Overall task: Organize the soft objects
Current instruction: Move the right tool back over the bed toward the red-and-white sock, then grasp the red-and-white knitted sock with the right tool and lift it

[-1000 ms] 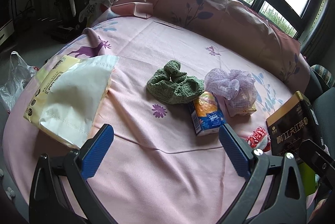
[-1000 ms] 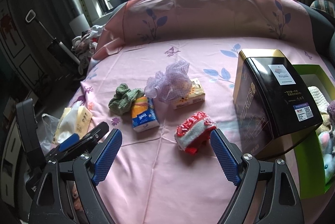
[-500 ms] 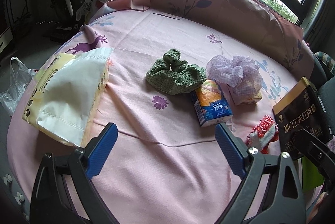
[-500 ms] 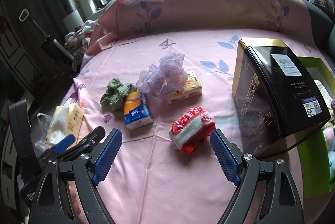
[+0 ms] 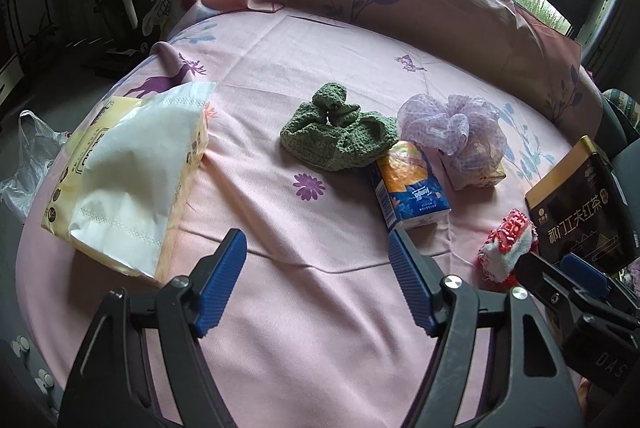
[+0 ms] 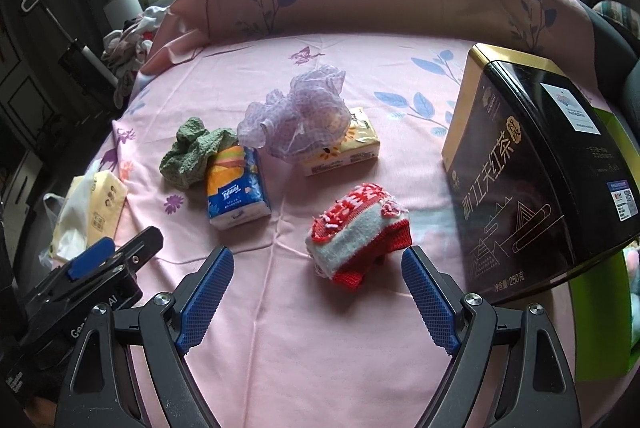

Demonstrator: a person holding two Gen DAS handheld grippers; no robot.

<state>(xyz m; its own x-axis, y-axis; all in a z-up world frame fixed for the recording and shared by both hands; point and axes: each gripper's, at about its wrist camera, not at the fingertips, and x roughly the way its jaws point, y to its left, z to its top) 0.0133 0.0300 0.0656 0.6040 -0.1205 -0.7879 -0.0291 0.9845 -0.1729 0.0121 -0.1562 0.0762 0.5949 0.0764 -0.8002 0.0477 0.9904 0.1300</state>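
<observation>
A red and white knitted piece [image 6: 358, 230] lies on the pink bed sheet, just beyond my open, empty right gripper [image 6: 318, 290]; it also shows in the left wrist view [image 5: 507, 251]. A green knitted cloth [image 5: 338, 137] lies mid-bed, and also shows in the right wrist view [image 6: 192, 155]. A lilac mesh puff [image 5: 454, 127] rests on a small yellow box [image 6: 344, 147]. My left gripper [image 5: 318, 280] is open and empty above bare sheet, nearer than the green cloth.
A blue and orange tissue pack [image 5: 410, 185] lies beside the green cloth. A large white and yellow tissue pack [image 5: 128, 175] lies at the left edge. A black and gold tin [image 6: 540, 163] stands at the right, with a green box [image 6: 600, 292] behind it.
Both grippers have moved forward over the bed. The right one has closed in on the red and white knitted piece. The left jaws stand narrower than before.
</observation>
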